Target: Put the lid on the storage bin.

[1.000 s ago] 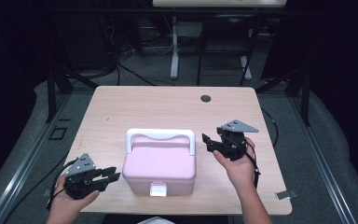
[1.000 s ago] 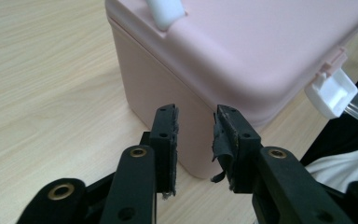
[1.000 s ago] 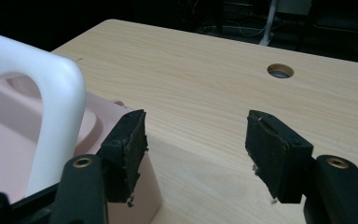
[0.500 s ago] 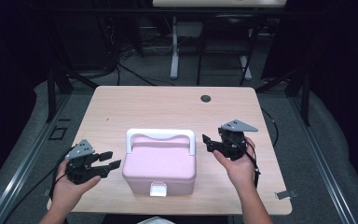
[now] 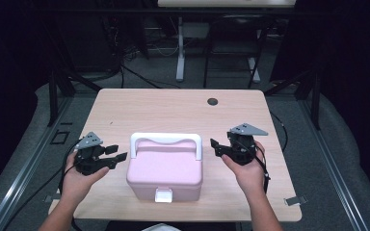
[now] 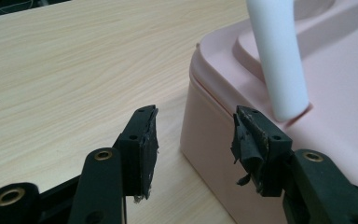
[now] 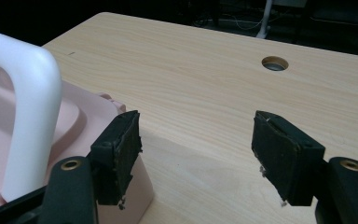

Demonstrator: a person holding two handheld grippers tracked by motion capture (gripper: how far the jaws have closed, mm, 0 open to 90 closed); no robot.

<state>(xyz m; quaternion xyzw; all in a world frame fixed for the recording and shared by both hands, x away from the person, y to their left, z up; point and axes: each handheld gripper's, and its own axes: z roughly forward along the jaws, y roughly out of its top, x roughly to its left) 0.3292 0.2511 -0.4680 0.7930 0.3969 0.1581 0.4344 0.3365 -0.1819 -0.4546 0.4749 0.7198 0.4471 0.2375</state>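
Note:
A pink box (image 5: 166, 171) with a white handle (image 5: 166, 139) and a white front latch (image 5: 163, 195) sits at the table's near middle. My left gripper (image 5: 117, 152) hovers just left of the box, apart from it. Its jaws have just been opening and now stand open, with nothing between them. In the left gripper view the left gripper (image 6: 193, 126) faces the box's corner (image 6: 214, 107) and one handle post (image 6: 279, 60). My right gripper (image 5: 213, 148) is held right of the box, open and empty after widening slightly. In the right gripper view the right gripper (image 7: 196, 130) has the box's edge (image 7: 98, 116) beside its left jaw.
The light wooden table (image 5: 173, 108) has a round cable hole (image 5: 212, 101) near its far edge, seen too as the hole (image 7: 275, 63) ahead of the right jaws. A metal clip (image 5: 296, 199) sits at the front right corner. Dark floor, cables and stands surround the table.
The left hand has moved away from the table's front edge and in toward the box's left side, and its jaws have spread apart. The right hand has stayed put.

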